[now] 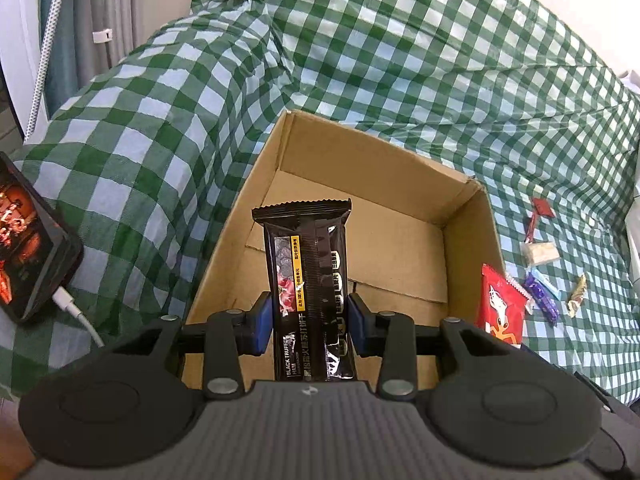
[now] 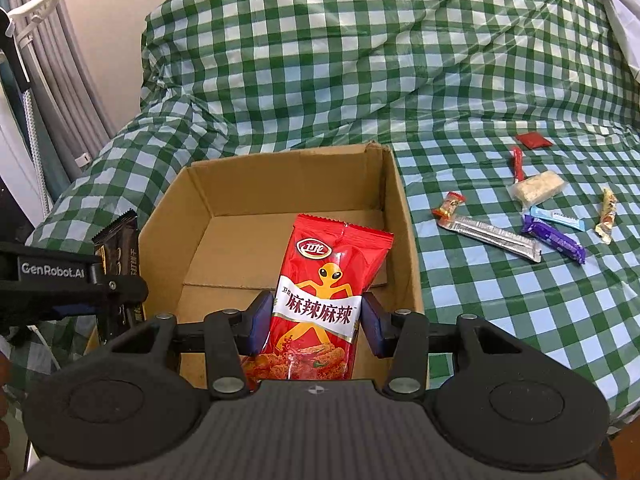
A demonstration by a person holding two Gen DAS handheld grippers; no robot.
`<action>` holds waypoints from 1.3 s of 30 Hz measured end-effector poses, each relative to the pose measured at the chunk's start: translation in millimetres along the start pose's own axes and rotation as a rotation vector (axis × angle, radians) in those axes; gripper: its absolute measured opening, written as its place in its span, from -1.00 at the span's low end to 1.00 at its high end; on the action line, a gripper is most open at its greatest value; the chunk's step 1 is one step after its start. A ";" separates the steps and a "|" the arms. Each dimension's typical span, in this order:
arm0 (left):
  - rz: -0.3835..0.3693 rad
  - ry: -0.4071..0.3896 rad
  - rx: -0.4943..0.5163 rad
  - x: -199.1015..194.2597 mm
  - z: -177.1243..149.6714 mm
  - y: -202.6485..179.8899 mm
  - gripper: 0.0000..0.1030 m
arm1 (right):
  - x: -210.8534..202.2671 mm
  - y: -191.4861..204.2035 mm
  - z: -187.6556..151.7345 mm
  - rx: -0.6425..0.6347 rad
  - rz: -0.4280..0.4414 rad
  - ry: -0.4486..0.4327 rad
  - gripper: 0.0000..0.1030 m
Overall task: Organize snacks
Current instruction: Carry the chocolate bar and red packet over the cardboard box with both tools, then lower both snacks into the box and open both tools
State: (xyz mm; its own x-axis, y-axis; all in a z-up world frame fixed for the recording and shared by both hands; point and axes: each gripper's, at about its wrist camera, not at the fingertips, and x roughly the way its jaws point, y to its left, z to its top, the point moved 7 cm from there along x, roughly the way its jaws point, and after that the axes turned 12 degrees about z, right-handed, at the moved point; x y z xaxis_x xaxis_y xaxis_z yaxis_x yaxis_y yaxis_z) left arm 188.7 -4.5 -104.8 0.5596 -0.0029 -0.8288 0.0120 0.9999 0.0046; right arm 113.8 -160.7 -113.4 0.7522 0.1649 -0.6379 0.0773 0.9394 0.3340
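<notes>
My left gripper [image 1: 310,316] is shut on a black cracker packet [image 1: 308,272] and holds it upright over the near left part of an open cardboard box [image 1: 472,236]. My right gripper [image 2: 314,320] is shut on a red spicy snack bag [image 2: 328,280] and holds it over the same box [image 2: 404,216], near its front right. The red bag also shows in the left wrist view [image 1: 502,306] beside the box's right wall. The left gripper with the black packet [image 2: 118,252] shows at the left of the right wrist view. The box floor is bare cardboard.
Several small snacks lie on the green checked cloth right of the box: a silver stick [image 2: 490,236], a purple bar [image 2: 554,238], a pale rice bar [image 2: 536,188], a red sachet [image 2: 534,141]. A phone [image 1: 24,240] on a white cable lies left.
</notes>
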 end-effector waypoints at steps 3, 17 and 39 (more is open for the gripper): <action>0.007 0.007 0.009 9.8 1.9 -2.6 -0.17 | 8.4 -1.8 -0.3 0.003 -0.001 0.013 -0.04; 0.044 0.060 0.039 45.6 -2.6 -5.5 -0.17 | 36.6 -8.8 -7.9 0.017 0.006 0.064 -0.04; 0.133 0.006 0.122 24.3 1.1 -3.1 1.00 | 17.4 -20.2 9.9 0.020 -0.009 -0.003 0.64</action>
State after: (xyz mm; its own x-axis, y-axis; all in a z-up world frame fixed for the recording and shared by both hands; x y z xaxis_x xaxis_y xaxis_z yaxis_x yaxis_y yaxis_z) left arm 203.2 -7.7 -124.4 0.5584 0.1293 -0.8194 0.0390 0.9826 0.1816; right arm 131.8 -179.9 -124.3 0.7534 0.1551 -0.6390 0.0977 0.9346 0.3420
